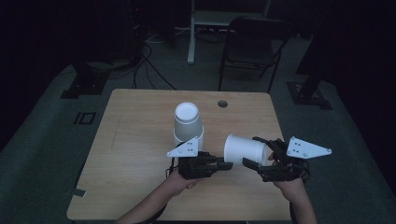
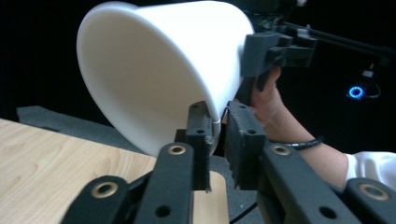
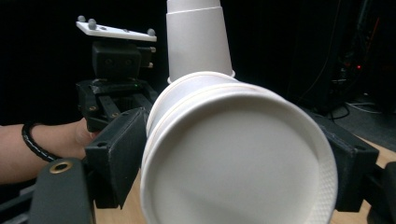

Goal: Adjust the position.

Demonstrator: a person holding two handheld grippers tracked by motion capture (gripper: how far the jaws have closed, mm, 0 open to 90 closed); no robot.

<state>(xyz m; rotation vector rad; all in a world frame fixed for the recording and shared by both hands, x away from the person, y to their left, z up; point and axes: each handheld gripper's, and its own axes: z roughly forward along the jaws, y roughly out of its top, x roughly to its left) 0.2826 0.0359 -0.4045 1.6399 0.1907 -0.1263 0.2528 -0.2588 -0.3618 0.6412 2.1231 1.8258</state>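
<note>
Right claw (image 1: pixel 256 154) pinches a sideways paper cup (image 1: pixel 243 149) above the near-right table (image 1: pixel 135 140), left claw (image 2: pixel 217 140) nips its rim; opposed pulling could crush or tear it, or knock the stacked cups (image 1: pixel 188 123) beyond.

Dim room, grey carpeted floor (image 1: pixel 42 140), light wooden table (image 1: pixel 135 140) (round cable hole (image 1: pixel 222 103) near far edge), dark folding chair (image 1: pixel 252 46) beyond, cables (image 1: pixel 149 65) trailing across floor, white desk leg (image 1: pixel 191 32).

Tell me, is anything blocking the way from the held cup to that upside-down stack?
Nothing visible does. The cup, gripped sideways by the right gripper, has only bare table between it and the stack.
</note>
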